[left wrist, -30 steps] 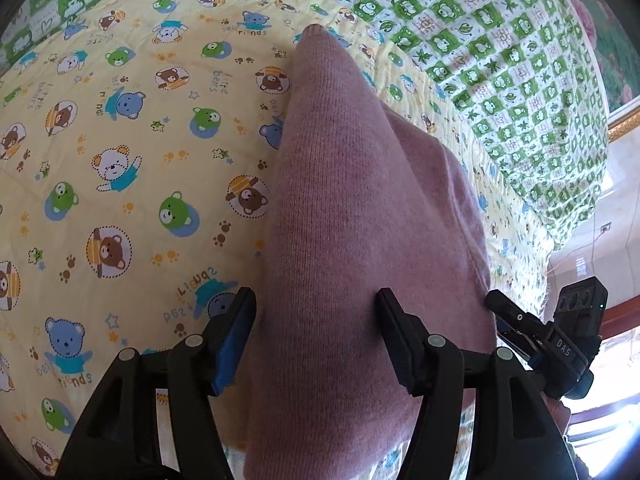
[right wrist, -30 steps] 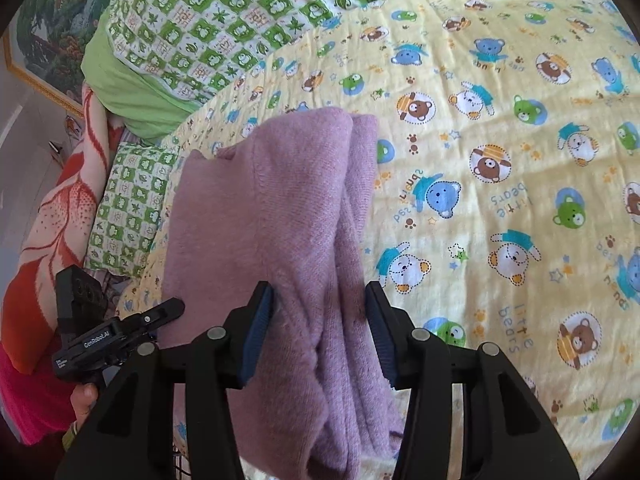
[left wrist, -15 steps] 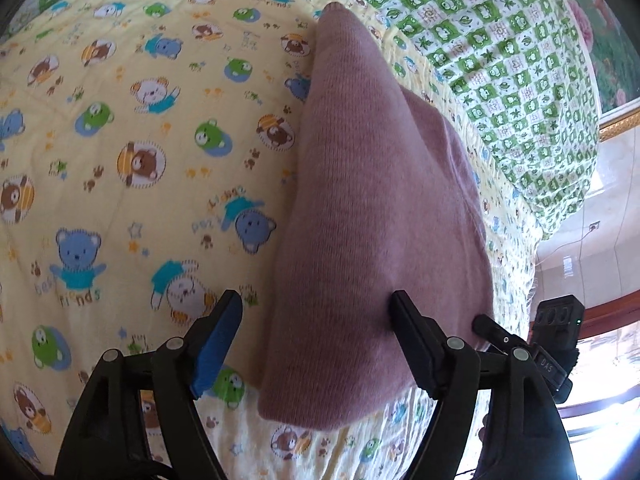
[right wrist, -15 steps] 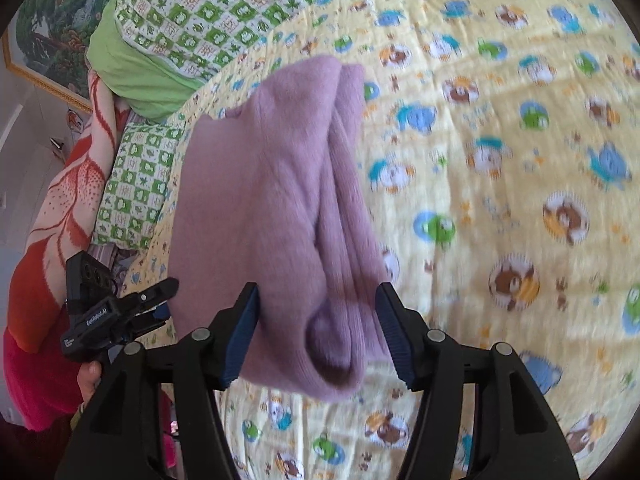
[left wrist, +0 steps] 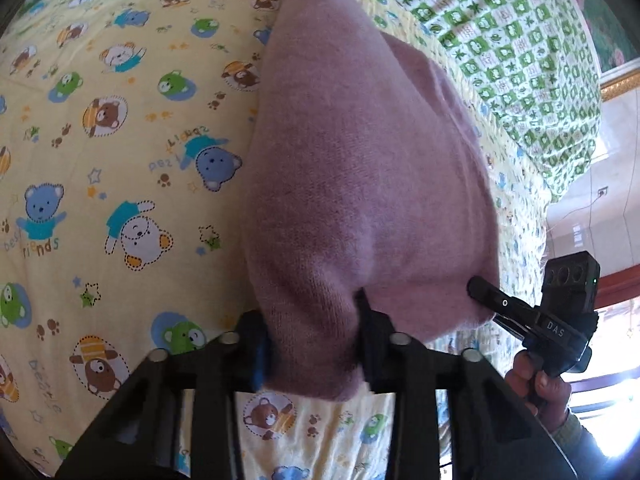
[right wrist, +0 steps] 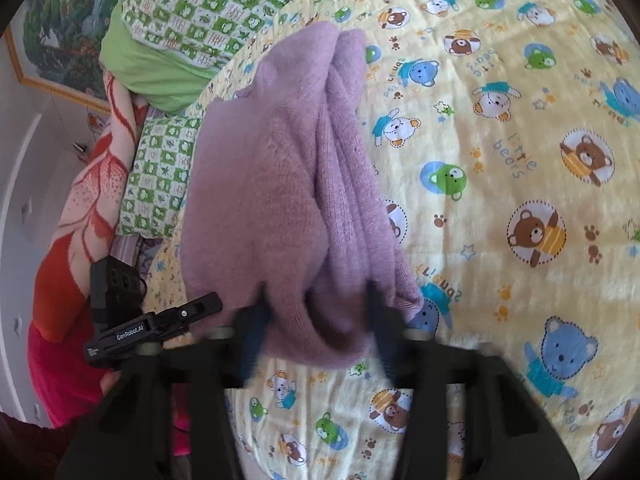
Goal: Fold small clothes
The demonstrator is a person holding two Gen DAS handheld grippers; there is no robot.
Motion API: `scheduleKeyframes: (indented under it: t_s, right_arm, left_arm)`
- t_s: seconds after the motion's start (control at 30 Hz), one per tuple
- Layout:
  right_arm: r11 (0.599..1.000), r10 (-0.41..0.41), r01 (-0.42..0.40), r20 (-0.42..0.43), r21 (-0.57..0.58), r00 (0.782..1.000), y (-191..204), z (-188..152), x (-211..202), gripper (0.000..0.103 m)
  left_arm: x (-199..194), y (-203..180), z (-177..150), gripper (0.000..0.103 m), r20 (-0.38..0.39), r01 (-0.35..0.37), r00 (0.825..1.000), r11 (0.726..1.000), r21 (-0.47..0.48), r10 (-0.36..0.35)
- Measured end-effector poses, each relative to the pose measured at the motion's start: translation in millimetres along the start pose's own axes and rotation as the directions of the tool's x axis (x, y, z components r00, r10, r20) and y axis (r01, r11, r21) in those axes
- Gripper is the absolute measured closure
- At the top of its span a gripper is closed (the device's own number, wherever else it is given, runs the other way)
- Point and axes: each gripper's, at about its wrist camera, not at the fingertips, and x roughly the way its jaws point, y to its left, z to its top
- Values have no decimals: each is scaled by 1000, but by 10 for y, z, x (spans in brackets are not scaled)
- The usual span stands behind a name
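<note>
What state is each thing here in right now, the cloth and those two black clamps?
Mauve knitted garment: folded into a bundle, lying on the yellow bear-print bedsheet, near edge bunched.
Left gripper: shut on the garment's near edge.
Right gripper: shut on the same edge, blurred.
Green checked quilt: heaped beyond the garment.

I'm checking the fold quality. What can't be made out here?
- Left wrist view: the purple sweater hides its own layers and the left gripper fingers' tips.
- Right wrist view: right gripper fingers are motion-blurred; the grip is unclear.
</note>
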Motion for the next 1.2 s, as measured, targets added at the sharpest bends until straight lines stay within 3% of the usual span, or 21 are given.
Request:
scheduleKeyframes:
  t_s: [0.07,0.2,0.23,0.3,0.37,0.5,0.77,0.93,1.07,1.2]
  right_arm:
    - [1000,9,-9,-7,-17,1000,68,44,-33,90]
    - [989,148,-148,56,-7,987,196,127,-344,91]
    - [991,137,-137,58,-6,989,182,136,-371,91]
    - [999,17,-16,32,-49,999,131,147,-316,91]
    - [996,-70,70,2,-62,998,31,117,-154,91]
    - [967,-206,202,-6,-156,979,-44,43,113,90]
    - [953,-243,246,39,-179,969,48,58,-116,77]
    - [937,-264,276,83,-213,961,112,-16,-310,76]
    - [931,-261,283,123,-230,958,173,-112,-447,52]
    - [921,-255,290,158,-261,954,224,-257,-544,47]
  left_arm:
    - [-146,-79,12,77,27,24,999,1000,9,-24]
    - [-233,-140,15,77,30,41,999,999,13,-41]
    - [-165,-146,2,77,19,13,1000,1000,20,-14]
    - [-25,-162,-10,74,5,-41,999,999,35,41]
    - [93,-168,-14,63,-2,-84,996,996,41,85]
    - [122,-135,-41,53,9,-82,997,997,1,82]
    - [-117,-212,-237,49,71,-170,983,985,15,168]
    - [-294,-268,-484,48,144,-264,956,963,47,255]
    - [-414,-379,-704,41,198,-312,935,948,60,295]
    - [-477,-409,-931,40,233,-335,920,941,47,316]
